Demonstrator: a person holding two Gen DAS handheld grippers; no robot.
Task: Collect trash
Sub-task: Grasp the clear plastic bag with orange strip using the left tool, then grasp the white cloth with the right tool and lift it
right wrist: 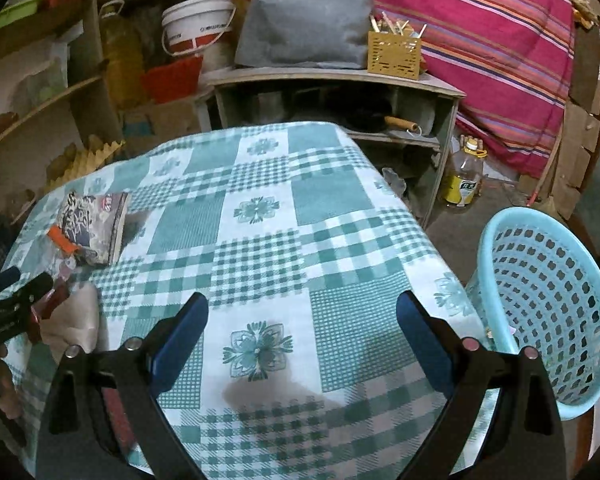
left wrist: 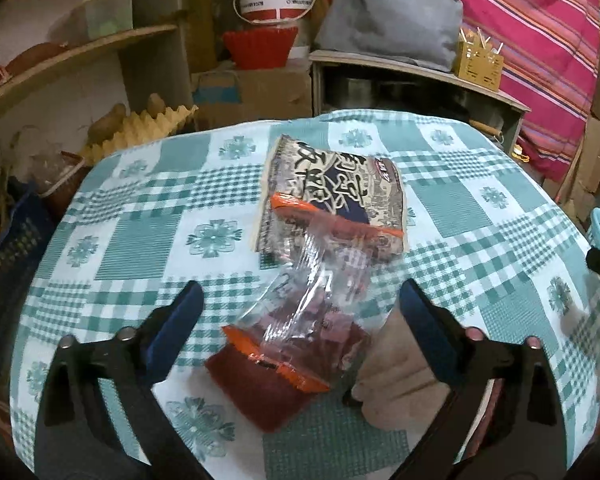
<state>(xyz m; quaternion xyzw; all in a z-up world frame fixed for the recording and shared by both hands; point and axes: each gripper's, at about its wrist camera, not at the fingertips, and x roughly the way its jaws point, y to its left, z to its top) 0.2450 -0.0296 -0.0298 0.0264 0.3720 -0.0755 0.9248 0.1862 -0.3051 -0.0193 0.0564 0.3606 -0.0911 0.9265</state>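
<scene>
Left gripper (left wrist: 300, 300) is spread wide over the table (left wrist: 140, 240), nothing pinched. A clear plastic wrapper with orange seams (left wrist: 300, 320) lies between its blue pads (left wrist: 178, 320), slightly blurred; neither pad presses on it, and I can't tell if the wrapper touches one. Its dark red end sits on the cloth just nearer the camera than the pads.

Beyond the clear wrapper, and overlapped by its far end, lies a printed snack packet (left wrist: 332, 184), flat on the checked cloth. A beige crumpled piece (left wrist: 396, 368) lies just beside the clear wrapper, under the left gripper's right-hand finger.

Right gripper (right wrist: 302, 316) is also wide, empty, hanging above bare cloth and a dark stain (right wrist: 256, 392). Nothing touches its pads (right wrist: 184, 340).

Light blue perforated basket (right wrist: 540, 300) stands off the table edge, just beside the right gripper, well apart from the clear wrapper. From the right wrist view the printed packet and the left gripper sit at the opposite side of the table from the basket.
</scene>
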